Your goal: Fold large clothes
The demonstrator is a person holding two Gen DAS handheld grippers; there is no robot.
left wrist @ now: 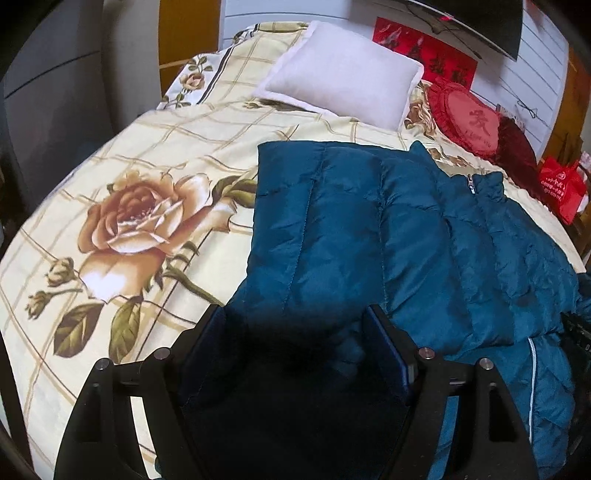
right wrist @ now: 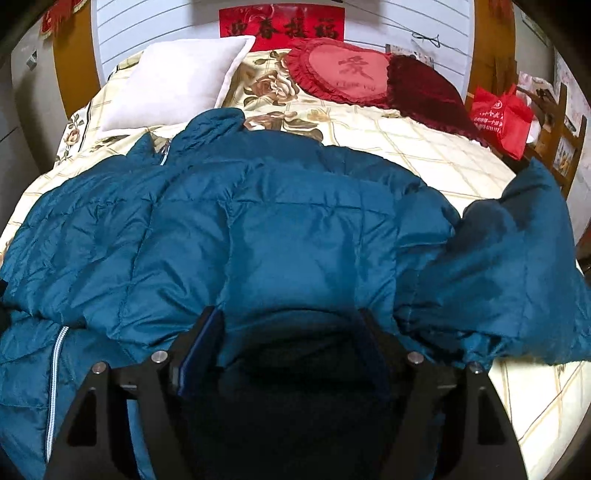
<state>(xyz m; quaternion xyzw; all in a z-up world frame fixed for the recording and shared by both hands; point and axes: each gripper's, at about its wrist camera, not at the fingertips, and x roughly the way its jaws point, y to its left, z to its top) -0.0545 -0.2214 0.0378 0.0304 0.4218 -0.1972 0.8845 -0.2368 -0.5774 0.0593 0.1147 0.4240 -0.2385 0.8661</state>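
Two grippers: both were over one teal puffer jacket (left wrist: 388, 229) on the bed.
Jacket position: it lay spread on the floral bedspread (left wrist: 147, 155), collar toward the pillows, hem toward the cameras.
Jacket left side: in the left wrist view one panel or sleeve was folded in over the body, with a straight edge against the bedspread.
Jacket right side: in the right wrist view a sleeve (right wrist: 517, 236) stuck out to the right, rumpled, lying on the bedspread.
Zipper: the pull (left wrist: 471, 183) sat at the collar; a white zipper tape (right wrist: 55, 373) ran along the lower left edge.
Left gripper (left wrist: 295, 325): fingers wide apart, jacket fabric lying between them, no pinch visible.
Right gripper (right wrist: 291, 325): fingers also spread wide, straddling a puffed section of jacket, not clamped on it.
White pillow (right wrist: 173, 85): at the head of the bed, just beyond the collar.
Heart cushion (right wrist: 343, 70): red with a frilled edge and one Chinese character in the centre; the small line under it was too blurred to read.
Dark red cushion (right wrist: 424, 88): touching the heart cushion on its right.
Wall banner (right wrist: 284, 24): red with a row of dark Chinese characters, not sharp enough to read reliably.
Red bag (right wrist: 502, 118): off the bed's right edge; white print and a round logo, illegible.
Bedspread print: cream grid with a large rose (left wrist: 136, 218).
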